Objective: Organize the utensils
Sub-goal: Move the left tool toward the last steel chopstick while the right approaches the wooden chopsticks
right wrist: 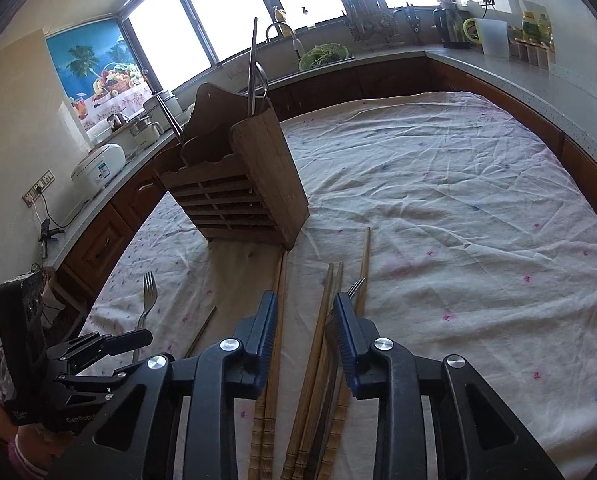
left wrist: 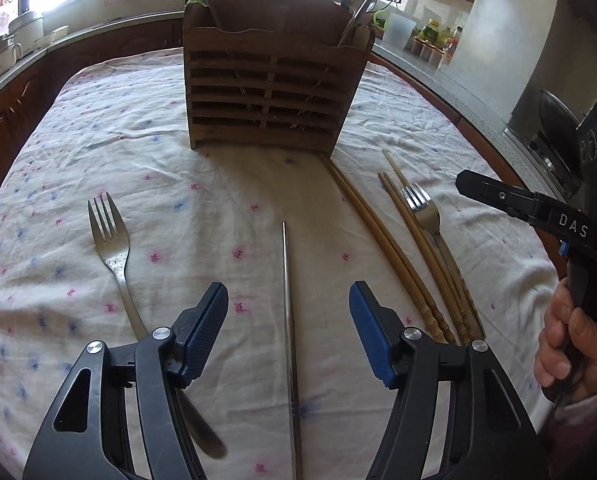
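A wooden slatted utensil holder (left wrist: pixel 272 88) stands on the clothed table, with a few utensils in it; it also shows in the right wrist view (right wrist: pixel 238 184). My left gripper (left wrist: pixel 289 300) is open, straddling a metal chopstick (left wrist: pixel 288 292) that lies between its fingers. A fork (left wrist: pixel 112 248) lies to its left. Wooden chopsticks (left wrist: pixel 382 240) and a second fork (left wrist: pixel 426 216) lie to its right. My right gripper (right wrist: pixel 306 312) is open and low over the wooden chopsticks (right wrist: pixel 322 344), with the second fork (right wrist: pixel 356 286) by its right finger.
The table carries a white floral cloth (right wrist: pixel 458 208). Kitchen counters (right wrist: pixel 498 64) with pots, jars and a rice cooker (right wrist: pixel 98 164) ring the table. The right gripper body (left wrist: pixel 538 208) shows at the right edge of the left wrist view.
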{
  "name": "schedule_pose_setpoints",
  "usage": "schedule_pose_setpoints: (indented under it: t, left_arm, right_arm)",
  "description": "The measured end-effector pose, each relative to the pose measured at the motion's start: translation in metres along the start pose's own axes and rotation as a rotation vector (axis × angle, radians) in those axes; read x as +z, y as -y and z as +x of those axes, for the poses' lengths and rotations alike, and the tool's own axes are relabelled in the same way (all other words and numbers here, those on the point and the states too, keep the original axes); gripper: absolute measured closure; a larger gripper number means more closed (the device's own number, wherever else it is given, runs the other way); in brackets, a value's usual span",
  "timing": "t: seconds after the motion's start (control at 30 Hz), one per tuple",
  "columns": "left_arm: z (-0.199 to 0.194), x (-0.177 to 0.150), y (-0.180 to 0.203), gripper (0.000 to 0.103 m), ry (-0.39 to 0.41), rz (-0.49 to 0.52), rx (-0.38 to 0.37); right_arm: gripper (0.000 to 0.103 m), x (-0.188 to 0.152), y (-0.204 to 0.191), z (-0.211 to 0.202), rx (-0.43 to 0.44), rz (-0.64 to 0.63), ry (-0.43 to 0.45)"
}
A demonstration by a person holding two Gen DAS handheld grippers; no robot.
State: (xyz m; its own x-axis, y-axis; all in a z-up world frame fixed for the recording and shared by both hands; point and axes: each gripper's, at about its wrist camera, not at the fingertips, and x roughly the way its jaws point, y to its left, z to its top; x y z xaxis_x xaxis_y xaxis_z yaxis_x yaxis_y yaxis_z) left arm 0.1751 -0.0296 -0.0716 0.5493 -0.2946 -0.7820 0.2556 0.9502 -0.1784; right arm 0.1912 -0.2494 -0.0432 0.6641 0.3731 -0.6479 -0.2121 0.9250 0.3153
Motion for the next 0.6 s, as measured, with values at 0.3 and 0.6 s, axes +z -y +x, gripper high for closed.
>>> schedule_pose_setpoints:
  t: [0.3, 0.6]
  left_arm:
    - [0.021, 0.007, -0.007, 0.055, -0.065, 0.006, -0.010]
    - [0.038, 0.022, 0.002, 0.062, -0.106, 0.079, 0.019]
  right_arm:
    - [0.083, 0.009, -0.004, 0.055, -0.024, -0.024, -0.112]
    - [0.088, 0.013, 0.000, 0.080, -0.080, -0.040, -0.176]
